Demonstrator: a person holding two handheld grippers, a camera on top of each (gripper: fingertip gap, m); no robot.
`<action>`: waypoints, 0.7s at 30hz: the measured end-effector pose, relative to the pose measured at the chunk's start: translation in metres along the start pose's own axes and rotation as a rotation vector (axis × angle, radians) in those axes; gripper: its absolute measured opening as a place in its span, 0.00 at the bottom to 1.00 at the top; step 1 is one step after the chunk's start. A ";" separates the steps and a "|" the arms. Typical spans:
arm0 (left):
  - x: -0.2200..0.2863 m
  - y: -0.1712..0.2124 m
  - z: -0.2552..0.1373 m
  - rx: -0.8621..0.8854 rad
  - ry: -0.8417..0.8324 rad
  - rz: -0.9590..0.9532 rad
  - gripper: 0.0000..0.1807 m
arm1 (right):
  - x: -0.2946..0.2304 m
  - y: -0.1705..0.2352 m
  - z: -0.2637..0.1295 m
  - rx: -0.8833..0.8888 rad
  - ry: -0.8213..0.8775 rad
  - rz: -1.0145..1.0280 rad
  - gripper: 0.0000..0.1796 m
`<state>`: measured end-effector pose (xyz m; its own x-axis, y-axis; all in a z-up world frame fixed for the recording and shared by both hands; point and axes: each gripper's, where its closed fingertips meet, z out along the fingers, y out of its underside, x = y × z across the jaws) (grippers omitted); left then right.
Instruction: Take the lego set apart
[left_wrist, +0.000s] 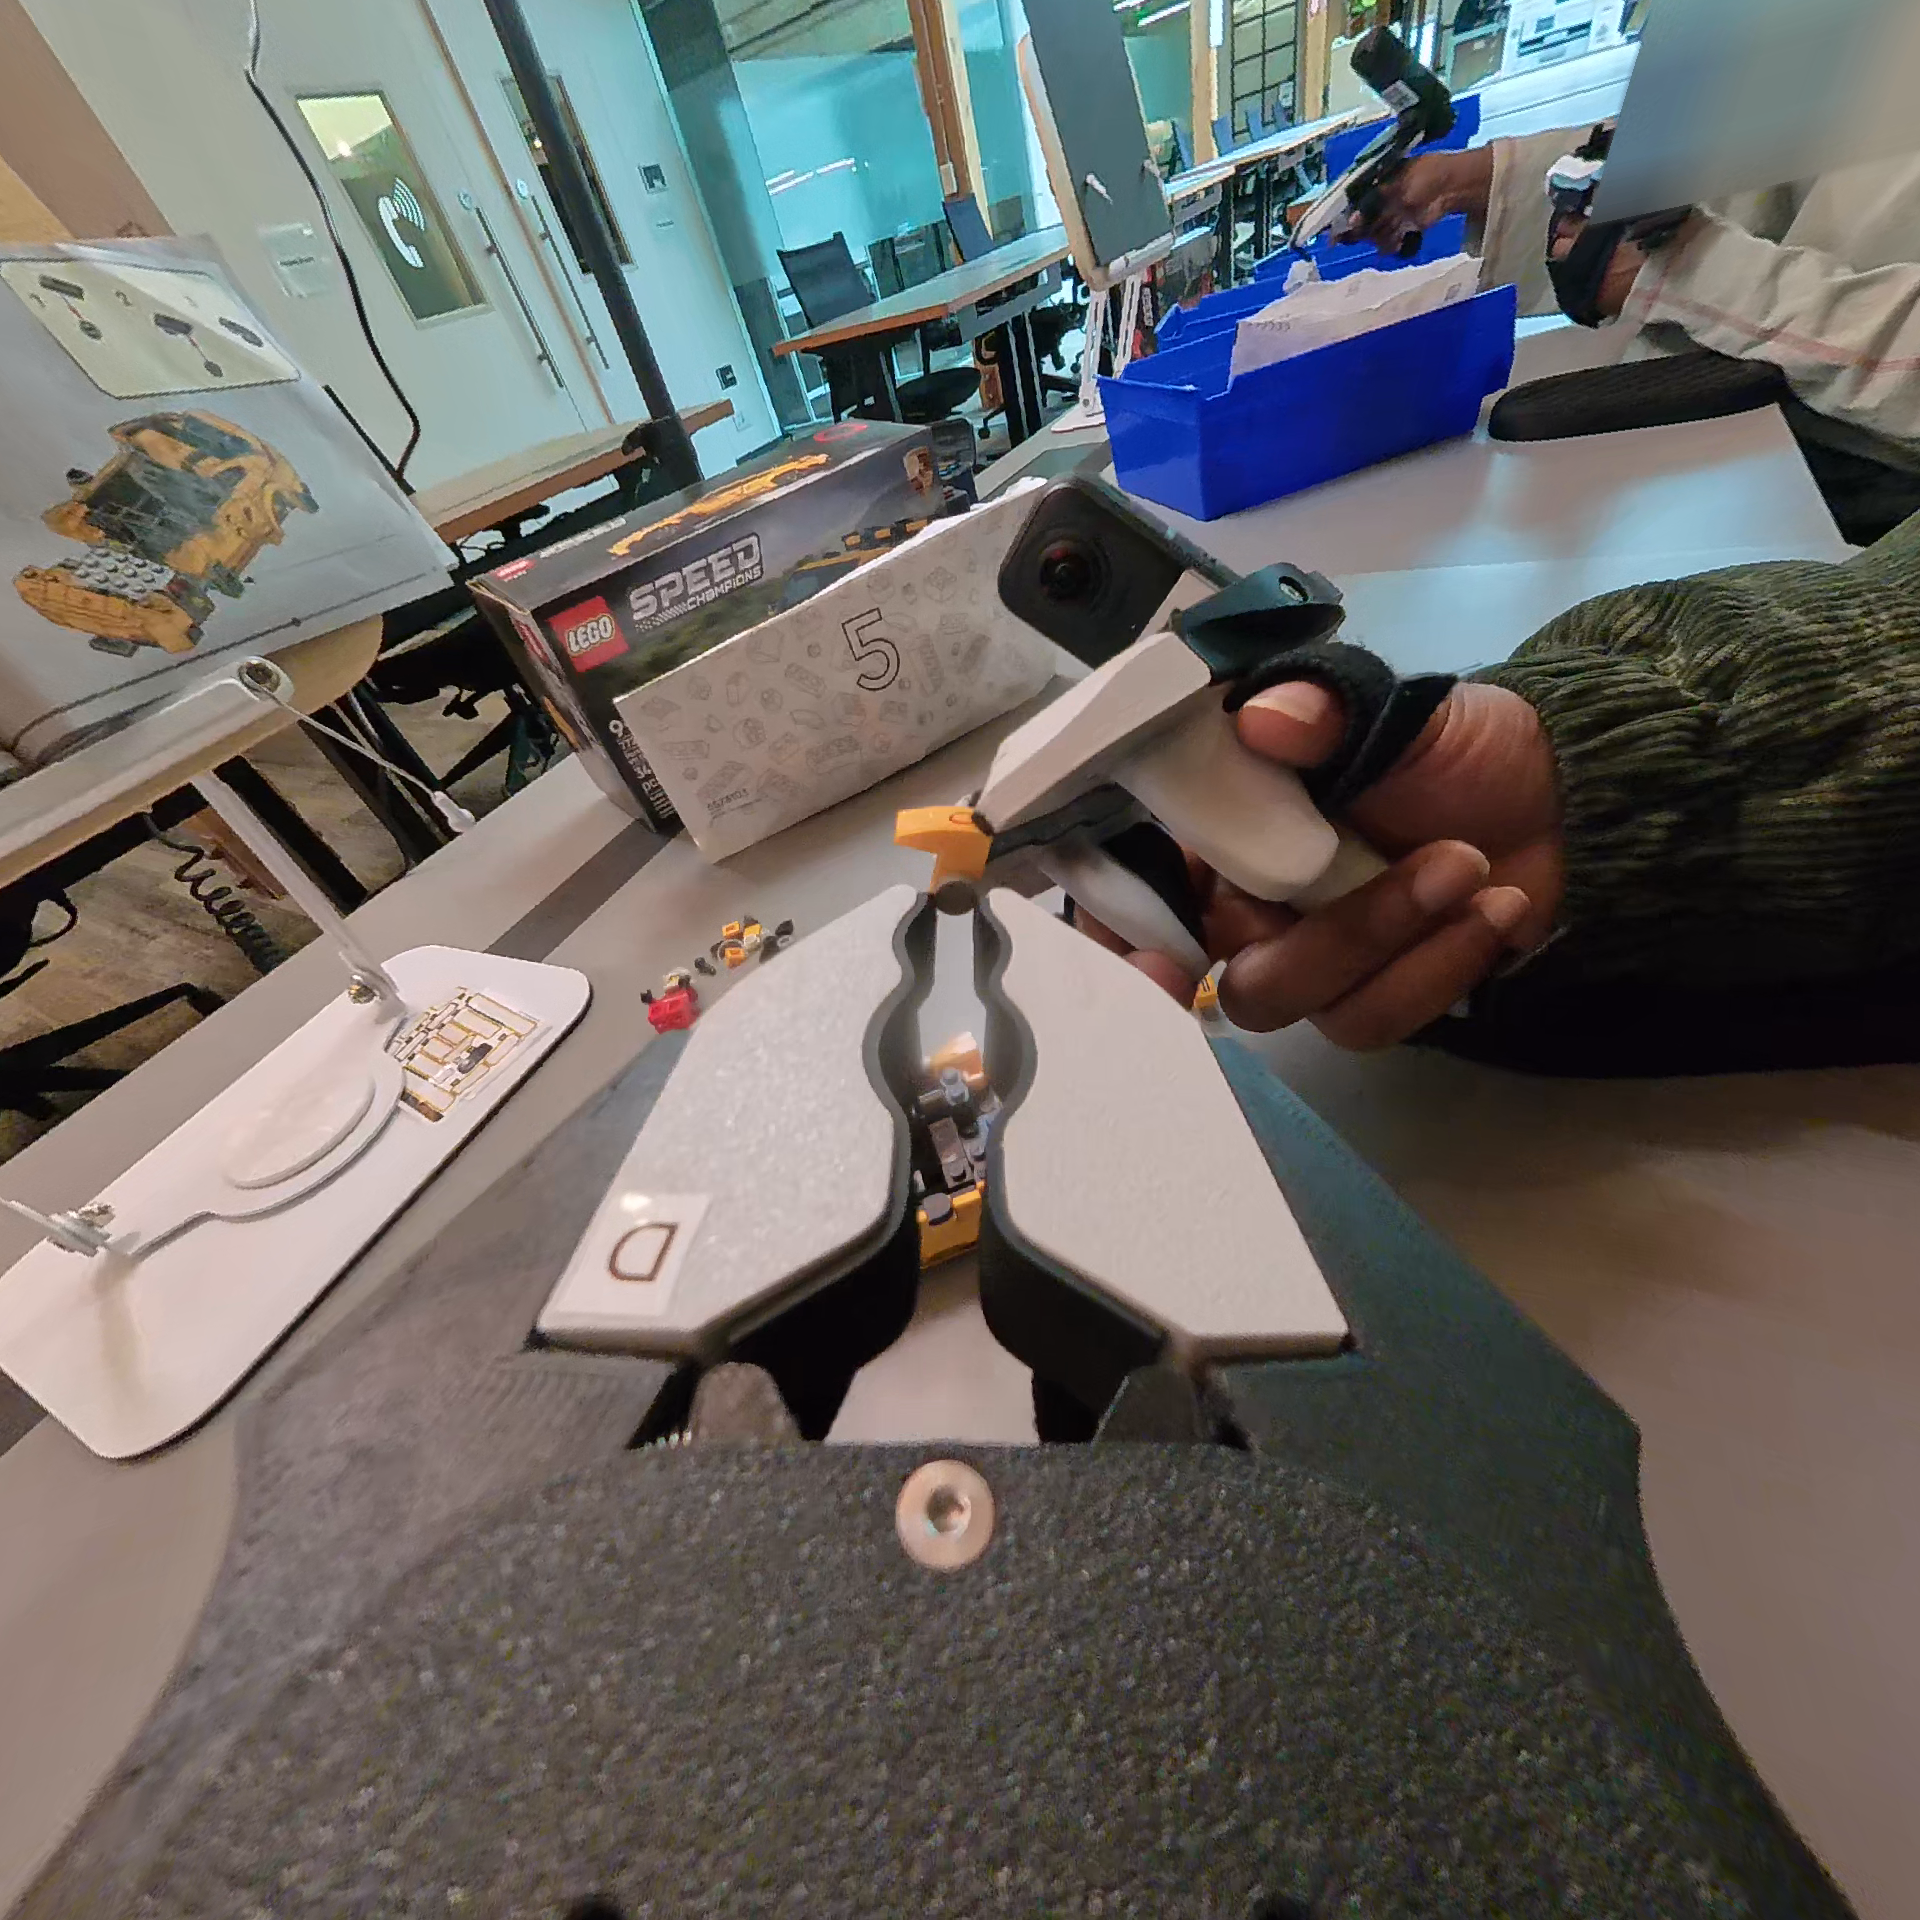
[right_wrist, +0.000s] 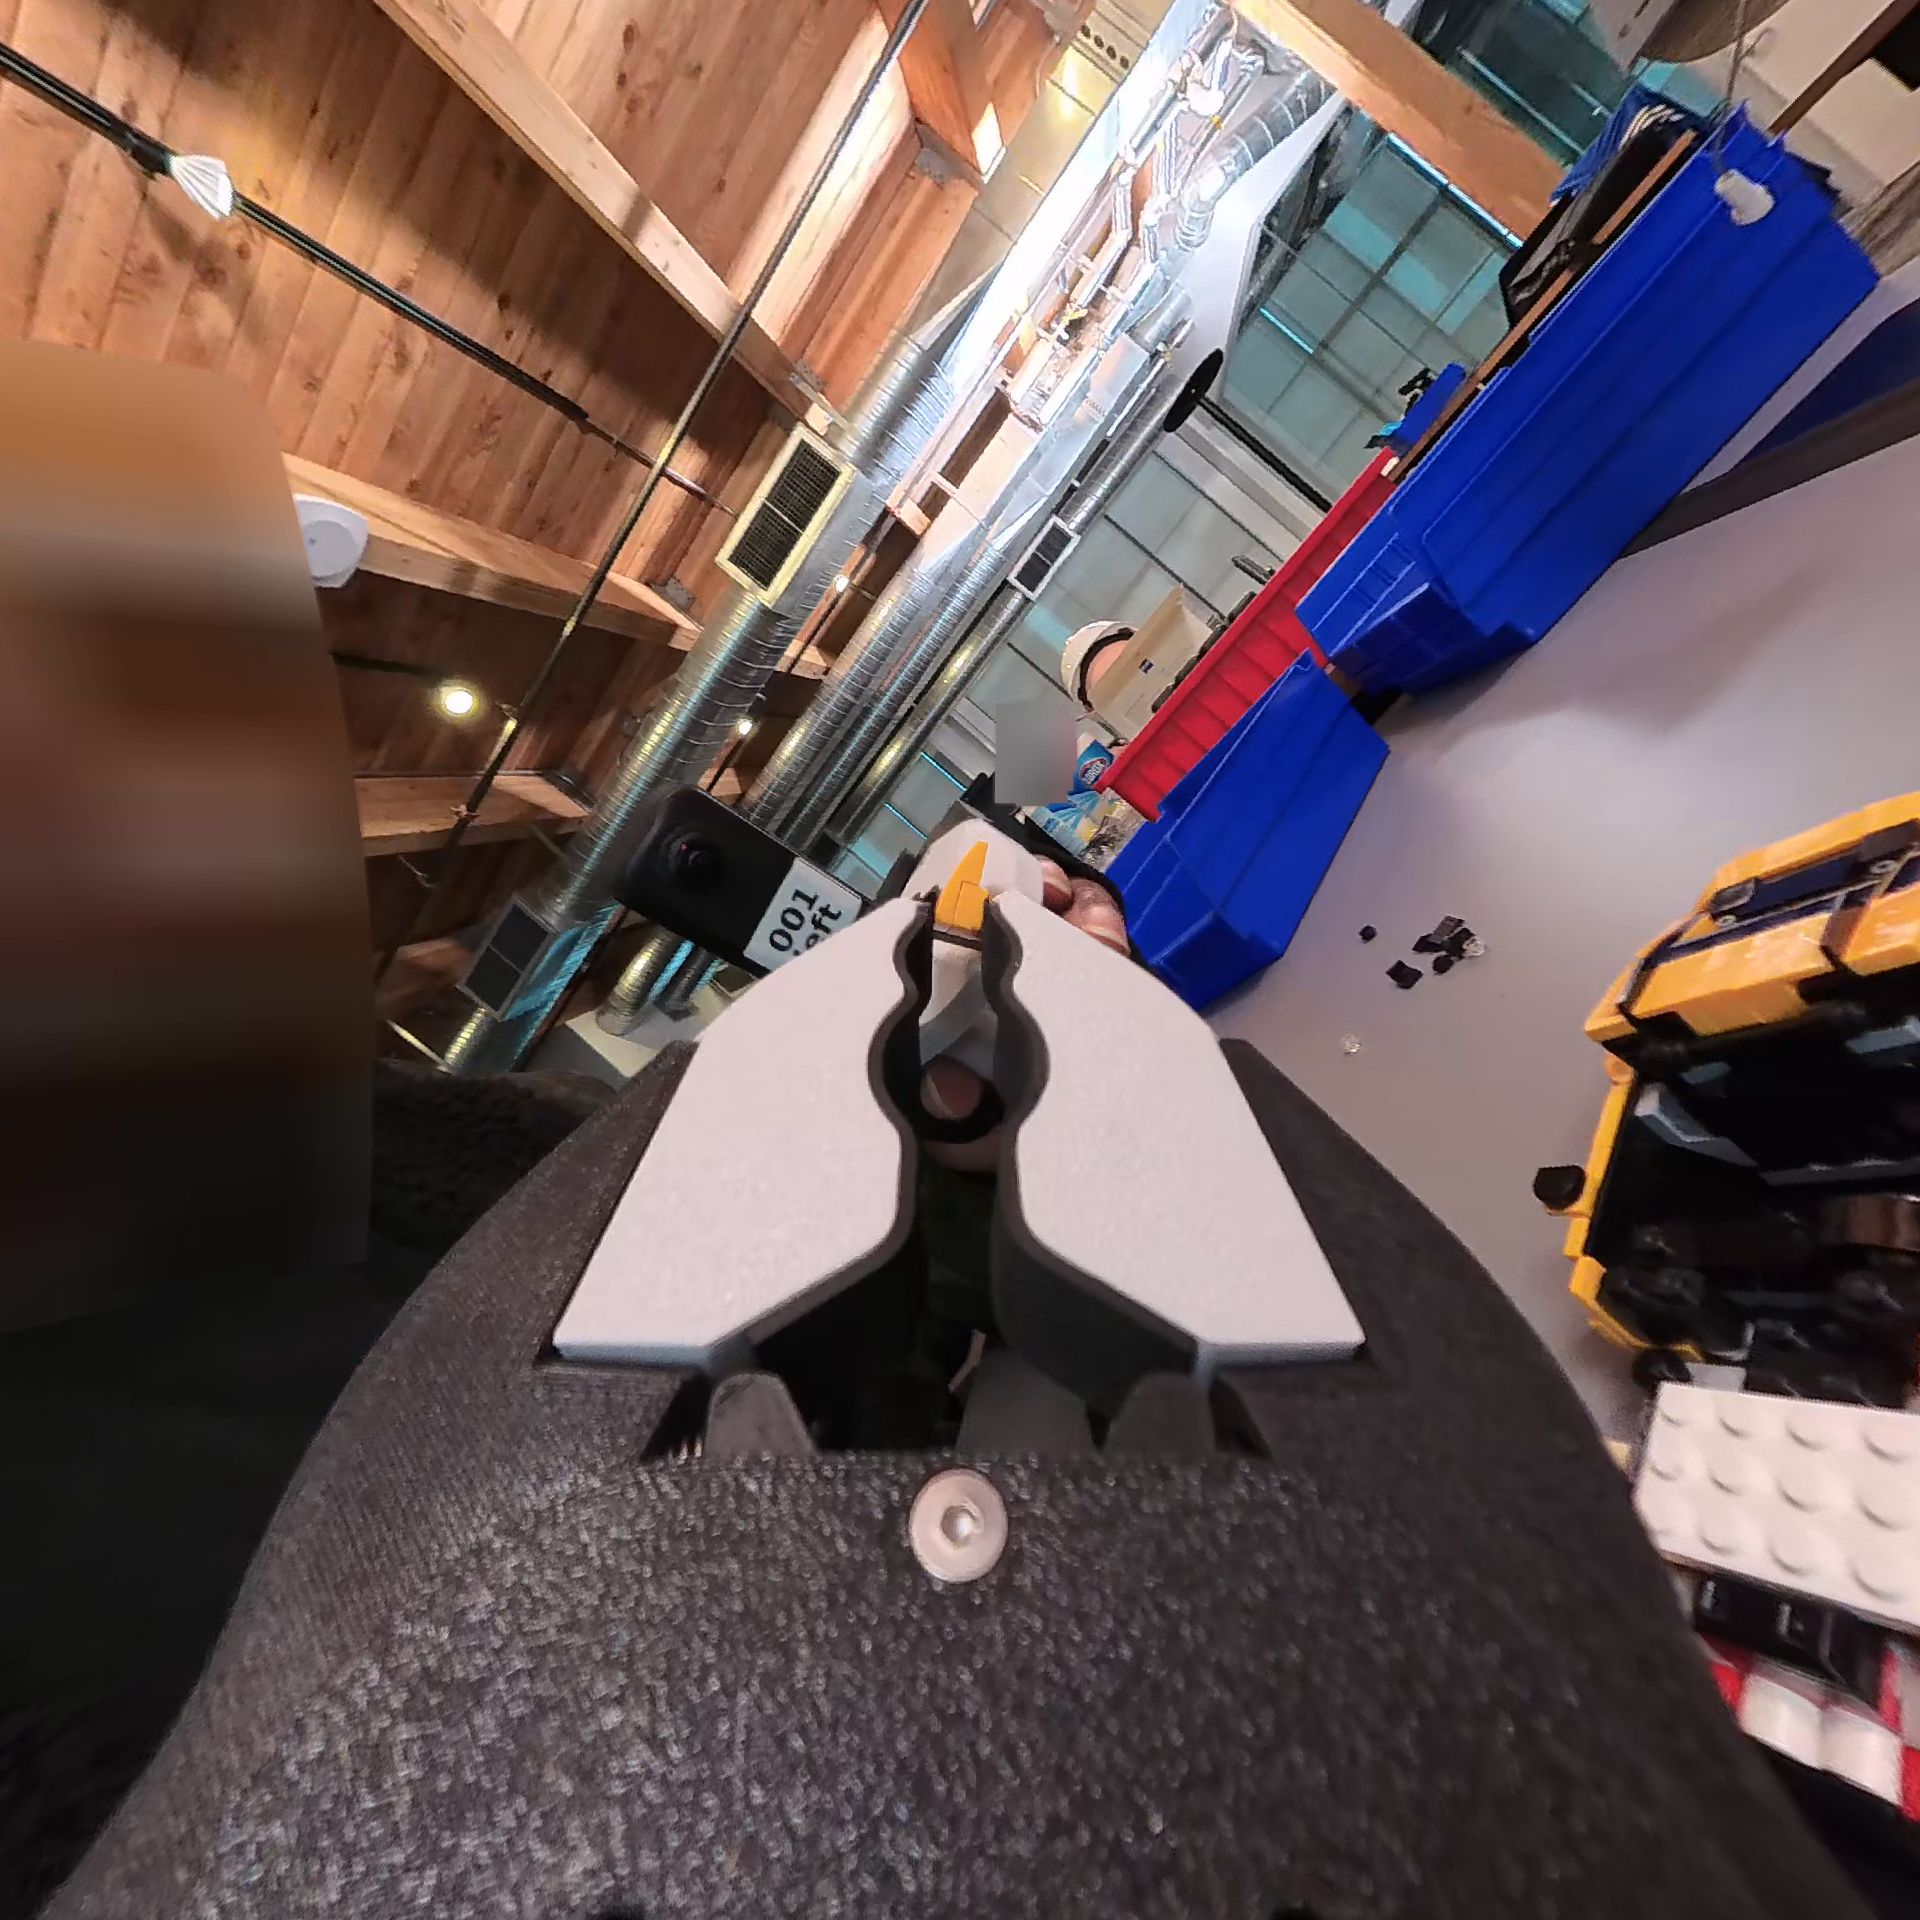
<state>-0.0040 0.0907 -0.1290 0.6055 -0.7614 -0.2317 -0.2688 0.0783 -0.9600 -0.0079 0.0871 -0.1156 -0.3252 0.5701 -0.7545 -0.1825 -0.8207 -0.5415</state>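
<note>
Left claw (left_wrist: 951, 902): clenched at its tips on the grey stub under a small yellow piece (left_wrist: 930, 828). Right claw (right_wrist: 961, 920): clenched on the same piece from the opposite side, held aloft above the bench (left_wrist: 1558, 1247).

Handling, as judged: the piece is light, rigid, smooth plastic. It is liable to slip or flick away once the studs release. The best hold is across flat faces close to the joint, with a peel rather than a straight pull.

A small yellow-and-black chunk (left_wrist: 951, 1164) shows through the gap in the left claw. It cannot be told whether this is gripped or lying below.

The main car (right_wrist: 1766, 966) sits on the bench to the right, tilted and partly stripped. A white plate (right_wrist: 1787, 1496) lies near it.

The bench is grey, smooth and hard, so dropped parts would likely bounce. Loose bits (left_wrist: 748, 940) and black bits (right_wrist: 1439, 940) lie scattered on it. Beyond are the box (left_wrist: 665, 603), an instruction stand (left_wrist: 156, 436) and blue bins (left_wrist: 1299, 416).

The room is an open office with glass partitions, timber ceiling and exposed ducts.
</note>
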 end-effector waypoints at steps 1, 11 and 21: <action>0.000 0.000 0.000 -0.001 0.002 -0.005 0.04 | 0.000 0.000 0.000 -0.002 0.004 -0.009 0.05; -0.005 -0.009 -0.009 0.070 0.039 -0.106 0.00 | 0.004 -0.010 -0.006 0.029 0.083 -0.115 0.05; -0.002 -0.005 -0.007 0.054 0.091 -0.149 0.06 | -0.004 -0.007 -0.004 0.002 0.039 -0.144 0.05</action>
<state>-0.0091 0.0879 -0.1228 0.5647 -0.8220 -0.0735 -0.1394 -0.0072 -0.9902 -0.0013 0.0906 -0.1105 -0.2590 0.6829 -0.6831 -0.2262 -0.7305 -0.6444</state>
